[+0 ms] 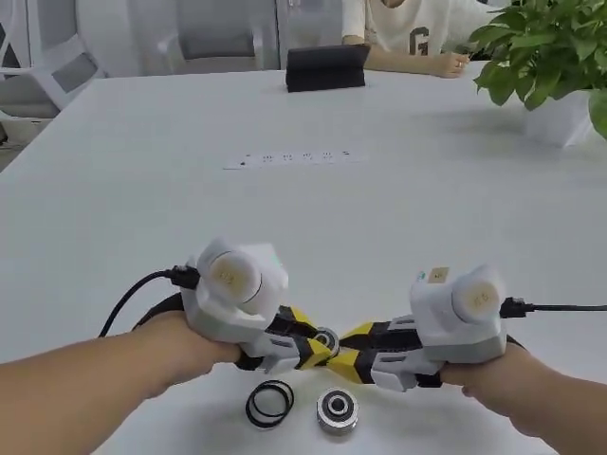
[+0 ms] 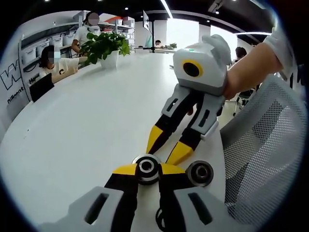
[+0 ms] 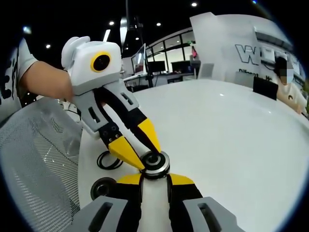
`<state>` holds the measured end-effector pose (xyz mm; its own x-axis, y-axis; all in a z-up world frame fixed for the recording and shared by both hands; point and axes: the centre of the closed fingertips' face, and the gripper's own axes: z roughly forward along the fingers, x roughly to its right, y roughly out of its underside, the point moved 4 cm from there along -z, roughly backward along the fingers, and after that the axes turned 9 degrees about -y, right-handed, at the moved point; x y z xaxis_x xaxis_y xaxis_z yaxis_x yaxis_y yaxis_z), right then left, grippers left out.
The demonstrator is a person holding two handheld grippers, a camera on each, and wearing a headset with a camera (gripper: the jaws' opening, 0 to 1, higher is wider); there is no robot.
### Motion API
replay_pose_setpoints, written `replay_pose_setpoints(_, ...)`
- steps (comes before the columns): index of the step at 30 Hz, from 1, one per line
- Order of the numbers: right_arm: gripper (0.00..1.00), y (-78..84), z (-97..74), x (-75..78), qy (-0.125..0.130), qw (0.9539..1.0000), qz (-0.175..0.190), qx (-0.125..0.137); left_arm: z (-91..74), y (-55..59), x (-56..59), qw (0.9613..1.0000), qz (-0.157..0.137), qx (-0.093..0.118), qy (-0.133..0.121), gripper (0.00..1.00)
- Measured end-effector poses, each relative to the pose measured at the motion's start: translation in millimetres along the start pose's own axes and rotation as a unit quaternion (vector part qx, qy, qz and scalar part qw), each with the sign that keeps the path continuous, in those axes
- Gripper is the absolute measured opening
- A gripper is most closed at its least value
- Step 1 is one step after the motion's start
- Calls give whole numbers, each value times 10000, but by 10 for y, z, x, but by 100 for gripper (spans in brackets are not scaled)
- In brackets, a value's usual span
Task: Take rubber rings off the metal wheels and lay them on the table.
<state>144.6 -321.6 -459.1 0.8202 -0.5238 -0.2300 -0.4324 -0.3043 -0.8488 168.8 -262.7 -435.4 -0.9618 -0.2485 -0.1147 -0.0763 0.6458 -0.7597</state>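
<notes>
The small silver metal wheel with the dark rubber ring round its rim [image 3: 154, 164] is held just above the white table [image 1: 285, 218], straight in front of me, between the two grippers. It lies flat, axle pointing up at the headset, so I judge the ring has to slide off along that axle, up or down, not sideways. My left gripper [image 2: 147, 170] comes in from the left with its yellow-tipped jaws closed on opposite sides of the wheel, carrying it. My right gripper [image 3: 155, 180] faces it head-on from the right. Its jaws stand a little apart with the tips at the wheel's near edge, but both fisheye views are too warped for me to tell whether they already pinch the ring or only touch it. Both grippers are equally near; the left is the anchor and the right is placed to do the peeling. Just below the grippers, on the table, lie loose black rubber rings [image 1: 269, 402], and beside them a second metal wheel [image 1: 337, 409], which looks already bare.
</notes>
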Motion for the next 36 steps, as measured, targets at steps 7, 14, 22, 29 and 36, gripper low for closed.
replay_pose_setpoints(7, 17, -1, 1, 1, 12, 10000, 10, 8, -3, -6, 4, 10000, -1, 16, -51, 11)
replay_pose_setpoints(14, 17, -2, 2, 7, 13, 10000, 50, 21, 2, -2, -9, 9999, -61, 42, -91, 10)
replay_pose_setpoints(22, 17, -3, 2, 10, 28, 10000, 50, 45, -2, 1, -23, 9999, -55, 74, -141, 8)
replay_pose_setpoints(29, 15, 2, -7, 4, 45, 10000, -37, 23, -1, 0, -21, 9998, -69, 93, -176, 8)
replay_pose_setpoints(36, 10, 11, -22, 9, 74, 10000, -54, -28, 5, 3, -19, 9998, -89, 93, -178, 7)
